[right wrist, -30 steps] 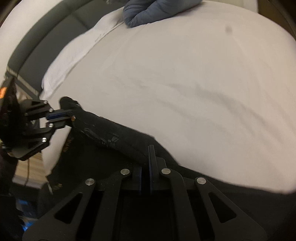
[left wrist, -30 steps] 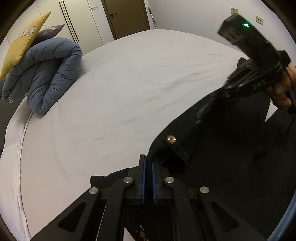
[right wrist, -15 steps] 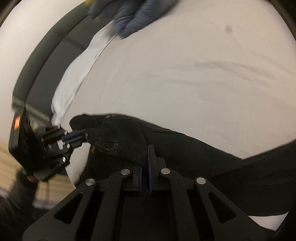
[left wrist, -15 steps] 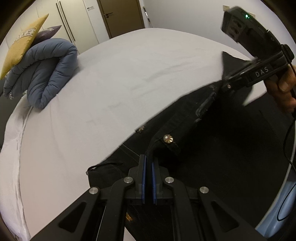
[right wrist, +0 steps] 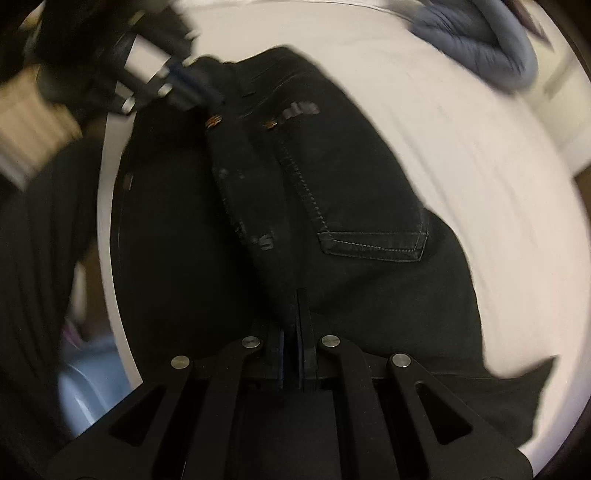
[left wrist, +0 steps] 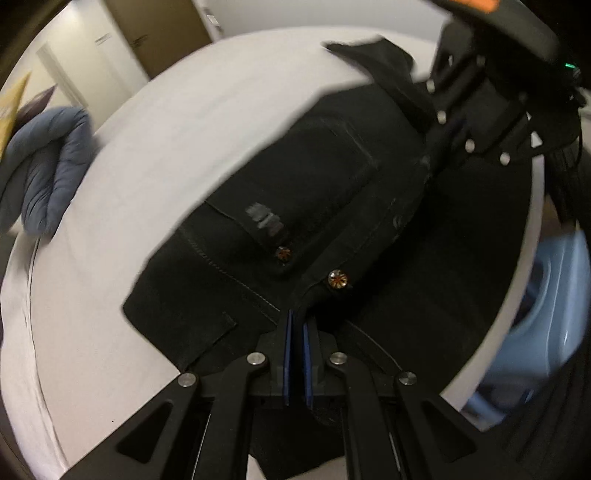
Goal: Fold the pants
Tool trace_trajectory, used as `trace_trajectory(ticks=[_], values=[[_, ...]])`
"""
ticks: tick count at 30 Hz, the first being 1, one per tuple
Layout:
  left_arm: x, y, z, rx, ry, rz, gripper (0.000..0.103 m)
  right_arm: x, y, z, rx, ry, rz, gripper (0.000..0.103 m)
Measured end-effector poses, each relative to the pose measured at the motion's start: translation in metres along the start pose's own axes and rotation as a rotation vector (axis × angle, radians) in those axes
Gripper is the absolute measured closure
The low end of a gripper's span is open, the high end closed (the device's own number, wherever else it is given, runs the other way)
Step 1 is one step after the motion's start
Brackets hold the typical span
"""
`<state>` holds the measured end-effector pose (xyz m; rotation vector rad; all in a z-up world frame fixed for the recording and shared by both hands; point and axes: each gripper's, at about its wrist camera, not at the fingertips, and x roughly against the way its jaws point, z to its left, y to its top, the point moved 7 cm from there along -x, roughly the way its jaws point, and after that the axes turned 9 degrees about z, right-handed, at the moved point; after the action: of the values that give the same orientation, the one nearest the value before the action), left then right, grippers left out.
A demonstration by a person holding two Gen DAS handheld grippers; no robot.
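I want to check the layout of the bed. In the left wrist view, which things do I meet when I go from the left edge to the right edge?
Blue duvet → white sheet → black pants → right gripper, shut on the pants → light blue bin.

This is a bedroom in a home. A wide bed [left wrist: 155,155] with a plain white sheet fills most of both views. At its head lies a rolled grey-blue quilt [left wrist: 48,173] with a yellow pillow [left wrist: 13,103] behind it. Beyond the bed stand a brown wooden door [left wrist: 166,33] and pale wardrobe doors [left wrist: 85,62] set against white walls.
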<state>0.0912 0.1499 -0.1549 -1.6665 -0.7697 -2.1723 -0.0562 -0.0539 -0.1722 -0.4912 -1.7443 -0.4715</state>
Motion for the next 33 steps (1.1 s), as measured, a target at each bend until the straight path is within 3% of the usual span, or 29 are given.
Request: trace_trajectory(ticks=[5,9,17,22,33], values=[[0.002,-0.012,-0.011,-0.040,-0.015,-0.003,0.098,0.000,-0.007,0.047,0.059,-0.109,0.017,0.100],[0.005,-0.019,-0.020,-0.086,-0.009,0.005,0.098,-0.002,-0.009,0.068,0.047,-0.142,0.014,0.100],[0.015,-0.028,-0.029,-0.112,-0.077,0.010,0.098,0.004,-0.020,0.084,0.056,-0.165,0.014,0.100],[0.015,-0.022,-0.025,-0.112,-0.080,0.018,0.098,-0.006,-0.014,0.085,0.061,-0.190,0.021,0.100],[0.018,-0.042,-0.042,-0.124,-0.081,0.031,0.098,-0.004,-0.015,0.100,0.098,-0.223,0.024,0.099]])
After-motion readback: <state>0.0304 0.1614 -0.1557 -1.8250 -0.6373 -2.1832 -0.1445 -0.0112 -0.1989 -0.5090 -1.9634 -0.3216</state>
